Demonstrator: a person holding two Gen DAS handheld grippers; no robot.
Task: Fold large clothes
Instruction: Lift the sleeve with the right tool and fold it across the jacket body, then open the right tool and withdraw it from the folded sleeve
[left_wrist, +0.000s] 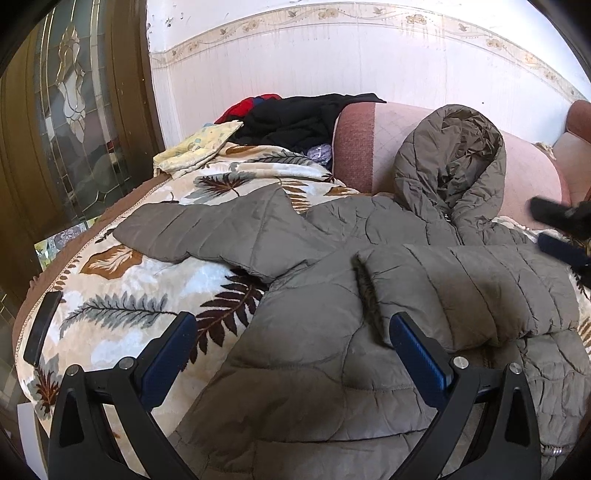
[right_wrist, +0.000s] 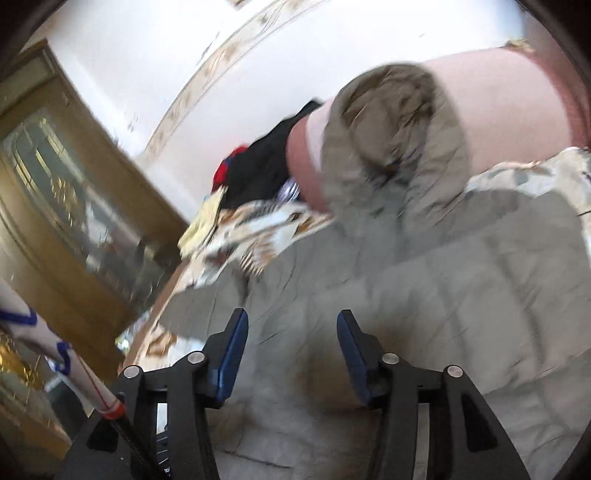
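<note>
While the grey-brown quilted hooded jacket (left_wrist: 332, 280) lies spread on the leaf-patterned fleece blanket (left_wrist: 122, 295), hood propped against the pink sofa cushion (left_wrist: 358, 147) and one sleeve folded across its chest, left tongs (left_wrist: 291, 343) and right tongs (right_wrist: 291, 354) hover spread, pinching nothing.

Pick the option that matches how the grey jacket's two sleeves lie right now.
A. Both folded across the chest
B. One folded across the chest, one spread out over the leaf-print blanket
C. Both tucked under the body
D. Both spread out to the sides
B: in the left wrist view one sleeve lies across the jacket front, while the other sleeve stretches out over the leaf-print blanket.
</note>
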